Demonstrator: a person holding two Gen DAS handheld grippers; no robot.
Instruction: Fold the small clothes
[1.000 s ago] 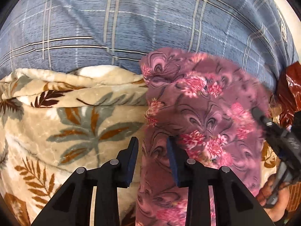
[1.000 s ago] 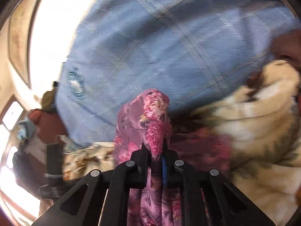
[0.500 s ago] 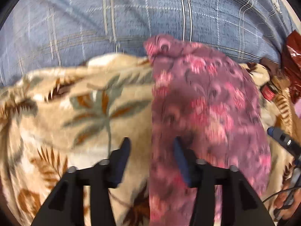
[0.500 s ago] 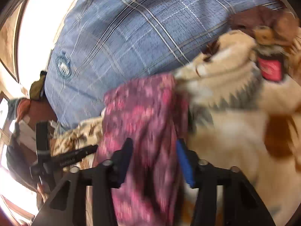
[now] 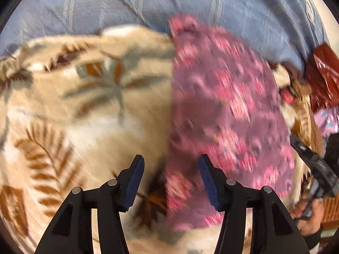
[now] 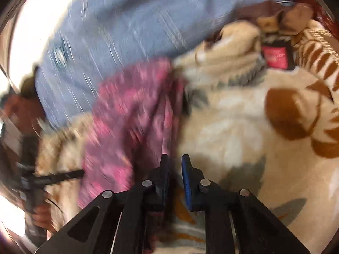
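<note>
A purple cloth with pink flowers (image 5: 228,105) lies folded on a beige leaf-print blanket (image 5: 84,110); it also shows in the right wrist view (image 6: 131,122). My left gripper (image 5: 171,177) is open and empty, its fingers straddling the cloth's left edge just above it. My right gripper (image 6: 174,173) has its jaws close together with a narrow gap and nothing between them, at the cloth's right edge. Both views are motion-blurred.
A person in a blue checked shirt (image 5: 169,2) sits right behind the blanket. A red packet (image 5: 322,76) lies at the right. A red label (image 6: 275,57) is on the blanket's bunched far edge. The right gripper tool (image 5: 311,165) is visible from the left wrist.
The right gripper let go of the cloth, opened, then narrowed again. The cloth dropped flat onto the blanket. The left gripper opened wider. Both grippers pulled back.
</note>
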